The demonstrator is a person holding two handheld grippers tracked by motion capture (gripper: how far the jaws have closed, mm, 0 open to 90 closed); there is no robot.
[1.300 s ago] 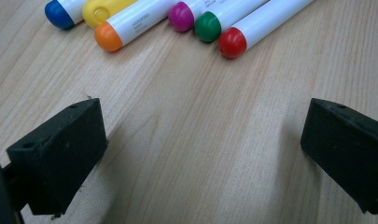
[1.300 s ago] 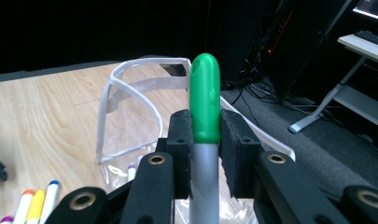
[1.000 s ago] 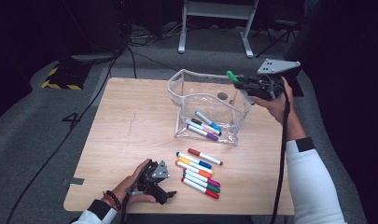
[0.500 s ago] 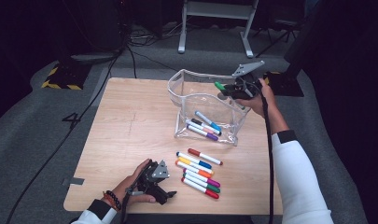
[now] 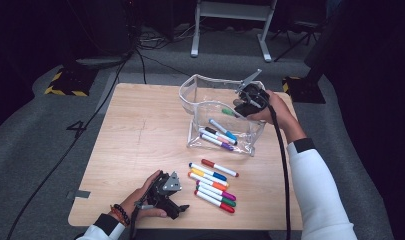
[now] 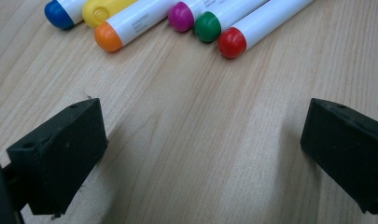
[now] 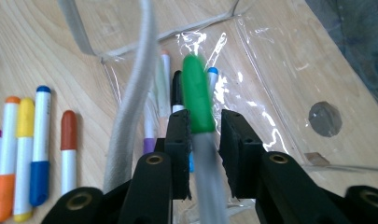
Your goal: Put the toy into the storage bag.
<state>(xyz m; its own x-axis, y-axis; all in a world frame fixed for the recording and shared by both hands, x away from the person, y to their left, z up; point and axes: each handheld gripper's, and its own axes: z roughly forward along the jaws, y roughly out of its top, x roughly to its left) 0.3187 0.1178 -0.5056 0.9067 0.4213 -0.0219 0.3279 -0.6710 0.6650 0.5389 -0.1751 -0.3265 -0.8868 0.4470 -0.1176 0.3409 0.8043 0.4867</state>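
A clear plastic pouch (image 5: 210, 87) stands open at the table's far right, with several markers (image 5: 220, 132) lying inside. My right gripper (image 5: 245, 105) reaches into its mouth from the right, pointing down. A green-capped marker (image 7: 198, 93) sits blurred between the jaws, which have just been opening. A gap shows between it and the right pad (image 7: 238, 149), so this gripper is open. My left gripper (image 5: 179, 197) rests on the wood at the near left, open (image 6: 200, 154) with bare table between its pads. It points at a row of loose markers (image 5: 212, 185).
The pouch's grey zip edge (image 7: 130, 116) hangs just left of my right jaws. Coloured marker caps (image 6: 207, 25) lie a short way beyond my left jaws. Floor cables and a metal stand (image 5: 230, 30) lie beyond the table's far edge.
My right gripper has moved left and down with the green marker, from beside the pouch's right rim into its mouth. The left hand has stayed put.
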